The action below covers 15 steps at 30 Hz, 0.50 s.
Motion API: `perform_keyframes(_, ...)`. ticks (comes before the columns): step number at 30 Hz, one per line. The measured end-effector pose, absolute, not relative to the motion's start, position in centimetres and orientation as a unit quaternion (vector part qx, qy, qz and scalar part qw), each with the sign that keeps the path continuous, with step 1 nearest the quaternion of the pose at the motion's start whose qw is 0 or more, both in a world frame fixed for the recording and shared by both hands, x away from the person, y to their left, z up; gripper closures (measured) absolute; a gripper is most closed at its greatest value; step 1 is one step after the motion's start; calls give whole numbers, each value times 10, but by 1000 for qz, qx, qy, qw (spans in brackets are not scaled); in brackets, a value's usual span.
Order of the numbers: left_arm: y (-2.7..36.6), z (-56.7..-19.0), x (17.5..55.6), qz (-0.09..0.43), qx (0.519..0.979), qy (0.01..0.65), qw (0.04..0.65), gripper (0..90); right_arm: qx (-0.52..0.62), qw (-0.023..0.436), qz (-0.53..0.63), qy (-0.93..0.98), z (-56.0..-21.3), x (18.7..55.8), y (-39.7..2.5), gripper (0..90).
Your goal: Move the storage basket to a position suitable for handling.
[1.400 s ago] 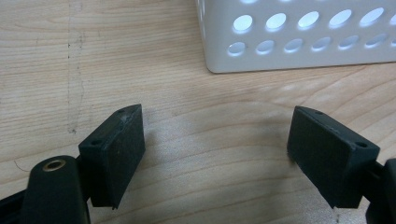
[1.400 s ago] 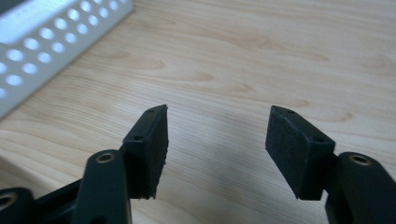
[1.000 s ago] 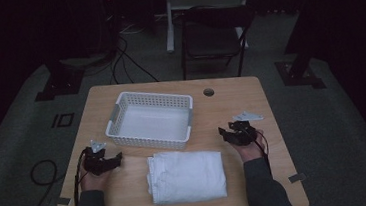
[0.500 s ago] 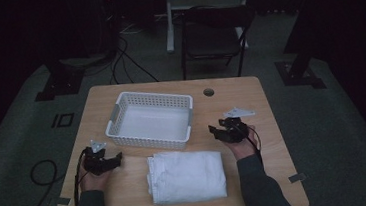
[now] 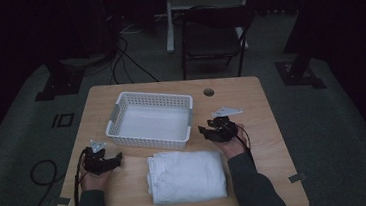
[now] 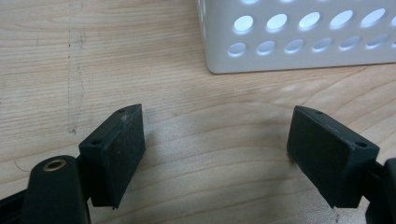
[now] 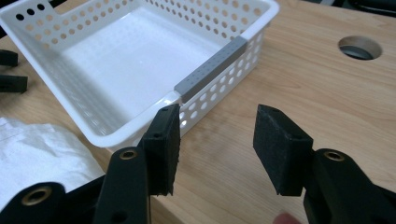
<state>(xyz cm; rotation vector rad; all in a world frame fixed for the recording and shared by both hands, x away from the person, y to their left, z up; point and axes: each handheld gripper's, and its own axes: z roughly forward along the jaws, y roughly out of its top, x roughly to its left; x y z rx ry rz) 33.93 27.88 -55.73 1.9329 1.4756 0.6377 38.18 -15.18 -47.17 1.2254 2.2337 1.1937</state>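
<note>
We hold the right hand-held gripper [image 5: 212, 130] just beside the right end of the white perforated plastic basket [image 5: 150, 119], its jaws spread with nothing between them and one jaw close to the basket's near corner. Our left hand-held gripper [image 5: 112, 160] rests on the pale wooden counter [image 5: 251, 102], jaws spread wide and empty, near the basket's other end. The folded white cloth [image 5: 187, 176] lies between our forearms, in front of the basket.
</note>
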Motion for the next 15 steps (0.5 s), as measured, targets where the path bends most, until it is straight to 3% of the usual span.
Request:
perform_keyframes(11, 280, -553, 337, 240, 734, 564, 294, 231, 424, 150, 414, 792, -476, 384, -130, 430)
perform_keyframes(13, 280, -548, 335, 264, 741, 558, 264, 294, 422, 151, 411, 794, -476, 385, -127, 423)
perform_keyframes(15, 287, -542, 334, 254, 733, 564, 283, 317, 421, 151, 410, 795, -475, 387, -125, 419)
